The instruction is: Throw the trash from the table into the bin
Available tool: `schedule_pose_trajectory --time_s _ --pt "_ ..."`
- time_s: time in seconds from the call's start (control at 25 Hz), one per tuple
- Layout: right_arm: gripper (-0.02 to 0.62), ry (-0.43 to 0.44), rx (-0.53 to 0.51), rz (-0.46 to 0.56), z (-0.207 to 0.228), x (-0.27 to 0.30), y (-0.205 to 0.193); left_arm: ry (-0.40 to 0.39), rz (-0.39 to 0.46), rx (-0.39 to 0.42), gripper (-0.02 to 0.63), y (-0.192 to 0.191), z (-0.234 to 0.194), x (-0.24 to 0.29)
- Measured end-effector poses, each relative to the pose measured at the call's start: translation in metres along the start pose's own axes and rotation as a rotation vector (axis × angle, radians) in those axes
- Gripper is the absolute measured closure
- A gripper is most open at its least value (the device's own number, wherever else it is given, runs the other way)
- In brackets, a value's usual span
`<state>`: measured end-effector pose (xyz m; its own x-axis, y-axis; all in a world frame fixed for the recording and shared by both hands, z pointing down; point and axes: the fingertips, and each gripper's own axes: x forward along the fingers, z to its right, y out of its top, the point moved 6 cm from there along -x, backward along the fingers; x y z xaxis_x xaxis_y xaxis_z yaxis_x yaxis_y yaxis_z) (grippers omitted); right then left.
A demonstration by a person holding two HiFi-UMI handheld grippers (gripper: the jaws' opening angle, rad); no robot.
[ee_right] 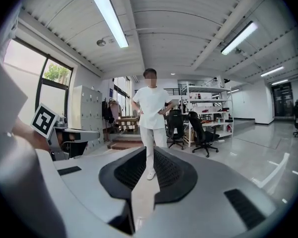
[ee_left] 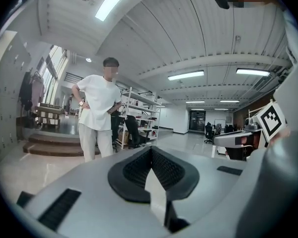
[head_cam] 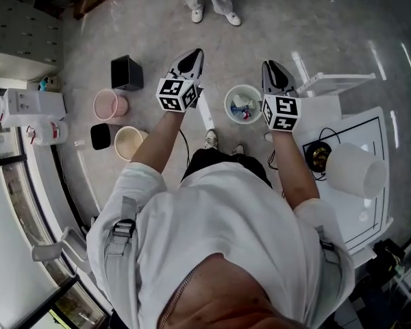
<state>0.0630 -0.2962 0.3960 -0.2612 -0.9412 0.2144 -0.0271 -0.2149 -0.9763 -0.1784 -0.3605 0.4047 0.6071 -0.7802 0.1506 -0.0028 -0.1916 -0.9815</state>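
Over the floor, to either side of the white bin (head_cam: 229, 102), both grippers are held up and out in front of the person. The left gripper (head_cam: 191, 58) is closed tight with nothing in it. The right gripper (head_cam: 275, 68) has its jaws a slim crack apart, with only the far room showing through the gap, so it too is empty.

The trash (head_cam: 243, 108) lies inside the bin, as blue, red and white scraps. The worktop (head_cam: 371, 133) stands right of the bin. The part of it in sight carries a white tub-like thing (head_cam: 357, 171) and a dark round item with a cable (head_cam: 320, 156), and no loose scraps can be made out there. Going by that, the throwing looks done or nearly so (part of the worktop lies under the person's arm and can't be checked).

As for room, the nearest hard edge to the right gripper is the worktop's corner, just right of the bin. Left of the bin, a pink bin (head_cam: 110, 105), a cream bin (head_cam: 129, 142) and a black box (head_cam: 127, 72) stand well apart from it. Beyond the bin a bystander (ee_right: 151, 112) stands on open floor, clear of both grippers.
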Motion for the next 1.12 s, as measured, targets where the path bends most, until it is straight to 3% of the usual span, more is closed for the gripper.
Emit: schedule_pose_trajectory --time_s 0.32,0.56,0.88,1.12 --pt "0.545 0.035 -0.017 0.029 -0.021 -0.038 0.009 -0.007 0.043 0.015 0.595 0.012 0.035 -0.039" --pt "0.545 -0.019 -0.033 0.056 -0.034 -0.072 -0.003 -0.085 0.062 0.027 0.595 -0.003 0.056 -0.056" --pt "0.557 -0.233 0.004 0.030 -0.062 -0.176 -0.028 -0.303 0.028 0.038 0.597 -0.021 0.107 -0.098" --pt "0.589 -0.412 0.038 0.018 -0.061 -0.263 -0.053 -0.481 -0.004 0.052 0.595 -0.040 0.171 -0.115"
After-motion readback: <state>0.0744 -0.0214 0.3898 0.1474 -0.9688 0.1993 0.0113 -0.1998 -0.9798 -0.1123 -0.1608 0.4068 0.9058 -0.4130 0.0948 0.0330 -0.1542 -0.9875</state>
